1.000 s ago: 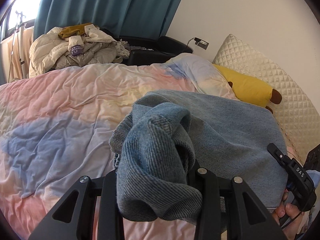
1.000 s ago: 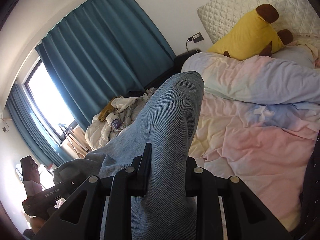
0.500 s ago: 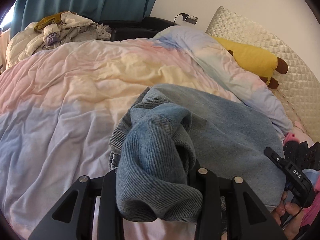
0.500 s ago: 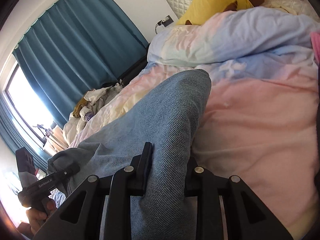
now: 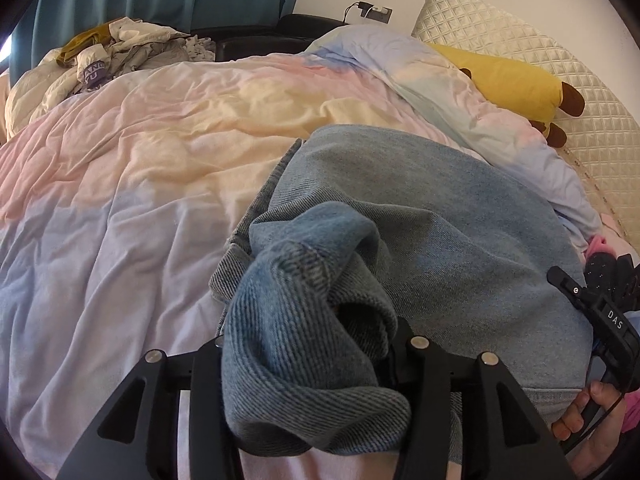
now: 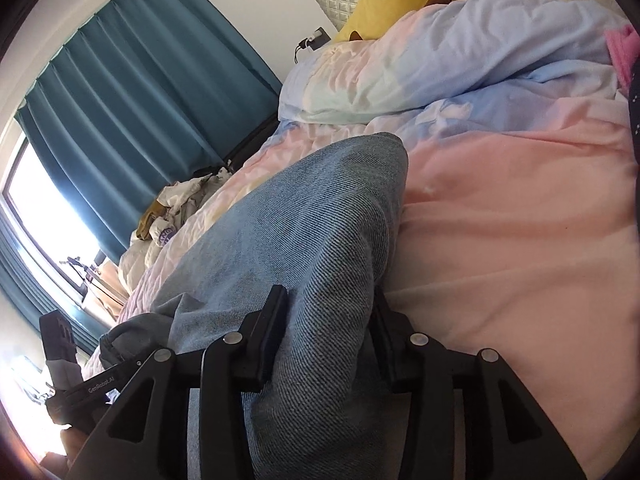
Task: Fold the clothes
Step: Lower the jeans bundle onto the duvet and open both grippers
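Note:
A blue denim garment [image 5: 432,240] is stretched between both grippers, low over a pastel duvet [image 5: 140,184]. My left gripper [image 5: 308,360] is shut on a bunched end of the denim, which hides its fingertips. My right gripper [image 6: 324,320] is shut on the other end of the denim [image 6: 304,240], which drapes forward over the jaws. The right gripper's handle and the hand on it show at the right of the left wrist view [image 5: 600,320]. The left gripper's handle shows at the lower left of the right wrist view [image 6: 92,384].
A pile of loose clothes [image 5: 100,60] lies at the far side of the bed by teal curtains [image 6: 140,120]. A yellow plush toy [image 5: 516,80] and a quilted pillow [image 5: 540,48] lie at the head. Pink cloth [image 6: 624,48] lies at the right.
Both grippers have come down toward the bed with the denim still held. The duvet now fills more of both views and the curtains have slid up and away.

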A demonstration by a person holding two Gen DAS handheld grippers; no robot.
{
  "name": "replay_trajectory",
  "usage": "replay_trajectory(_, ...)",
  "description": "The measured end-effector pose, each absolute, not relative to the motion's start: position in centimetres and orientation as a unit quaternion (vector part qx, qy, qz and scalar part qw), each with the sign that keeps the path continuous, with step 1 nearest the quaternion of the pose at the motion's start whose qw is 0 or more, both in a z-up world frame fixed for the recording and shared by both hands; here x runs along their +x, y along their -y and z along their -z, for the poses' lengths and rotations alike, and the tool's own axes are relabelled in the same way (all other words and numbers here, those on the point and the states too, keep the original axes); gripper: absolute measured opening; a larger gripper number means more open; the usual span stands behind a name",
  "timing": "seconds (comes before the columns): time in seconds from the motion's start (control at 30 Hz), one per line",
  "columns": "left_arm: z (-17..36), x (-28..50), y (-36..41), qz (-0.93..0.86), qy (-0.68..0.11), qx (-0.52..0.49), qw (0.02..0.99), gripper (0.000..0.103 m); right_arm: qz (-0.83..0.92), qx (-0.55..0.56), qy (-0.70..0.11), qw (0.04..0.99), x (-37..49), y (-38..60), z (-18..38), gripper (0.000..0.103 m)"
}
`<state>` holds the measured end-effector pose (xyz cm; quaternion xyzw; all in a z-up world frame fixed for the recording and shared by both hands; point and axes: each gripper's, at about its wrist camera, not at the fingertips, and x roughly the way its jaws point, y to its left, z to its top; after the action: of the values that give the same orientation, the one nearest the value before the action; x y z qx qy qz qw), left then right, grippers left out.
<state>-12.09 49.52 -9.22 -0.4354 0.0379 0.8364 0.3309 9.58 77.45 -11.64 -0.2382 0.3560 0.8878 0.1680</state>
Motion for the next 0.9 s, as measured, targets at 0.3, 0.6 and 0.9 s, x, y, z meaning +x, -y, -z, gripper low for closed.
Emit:
replay_trajectory(0.3, 5.7, -9.0, -47.3, -0.845, -0.076, -0.417, 0.327, 0.053, -0.884, -0.274, -0.297, 0.237, 10.8, -75.4, 6.0, 0.076)
replay_trajectory(0.6, -1.6, -4.8, -42.8, -0.878, -0.083, -0.348, 0.317, 0.057, -0.900, -0.269, -0.238, 0.247, 13.6, -70.8, -1.3, 0.077)
replay_trajectory(0.9, -6.5, -1.1, -38.3, -0.894, -0.075, -0.313, 0.312, 0.057, -0.918, -0.254, -0.208, 0.224, 15.5, -64.1, -7.1, 0.077)
